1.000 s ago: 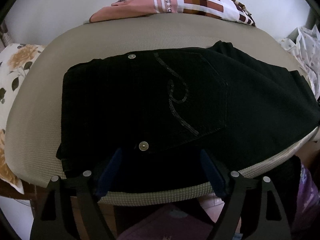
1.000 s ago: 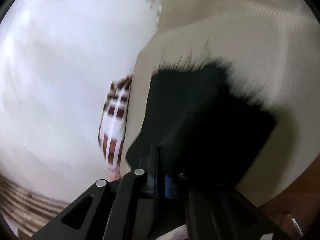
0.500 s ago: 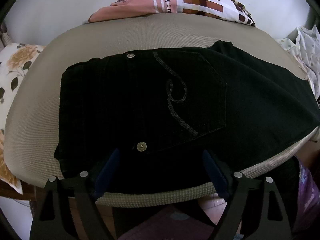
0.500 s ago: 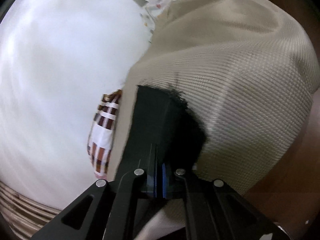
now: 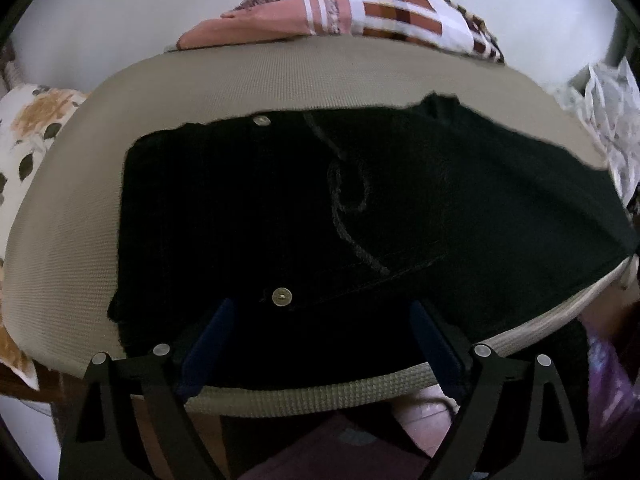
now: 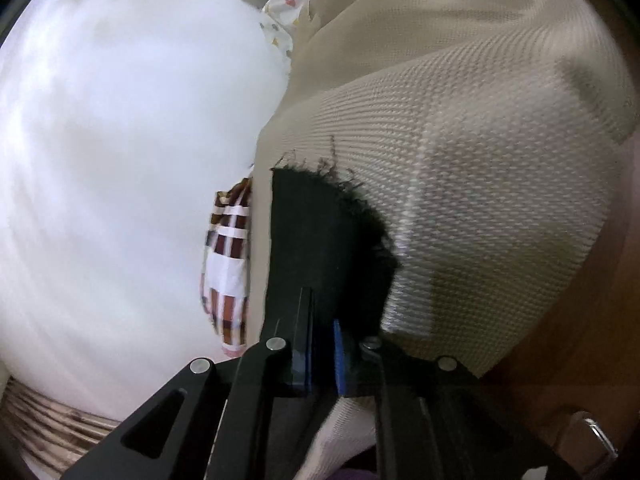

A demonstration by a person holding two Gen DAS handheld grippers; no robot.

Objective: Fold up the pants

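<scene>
Black pants point(image 5: 320, 216) lie flat on a beige woven cushion point(image 5: 280, 76), waist to the left, back pocket with stitched curl facing up, legs running off to the right. My left gripper point(image 5: 320, 320) is open, its blue-padded fingers spread just above the near edge of the pants by a metal rivet point(image 5: 282, 296). In the right wrist view my right gripper point(image 6: 320, 320) is shut on the frayed hem end of the pants point(image 6: 320, 240), held over the cushion point(image 6: 480, 200).
A plaid pink and brown cloth point(image 5: 360, 4) lies behind the cushion, also seen in the right wrist view point(image 6: 228, 256). A floral pillow point(image 5: 28, 128) lies left. Dotted white fabric point(image 5: 612, 112) lies right. A white wall point(image 6: 120, 160) stands behind.
My right gripper has carried the pants hem across the cushion, and less black cloth shows in its view. My left gripper has barely moved and stays open.
</scene>
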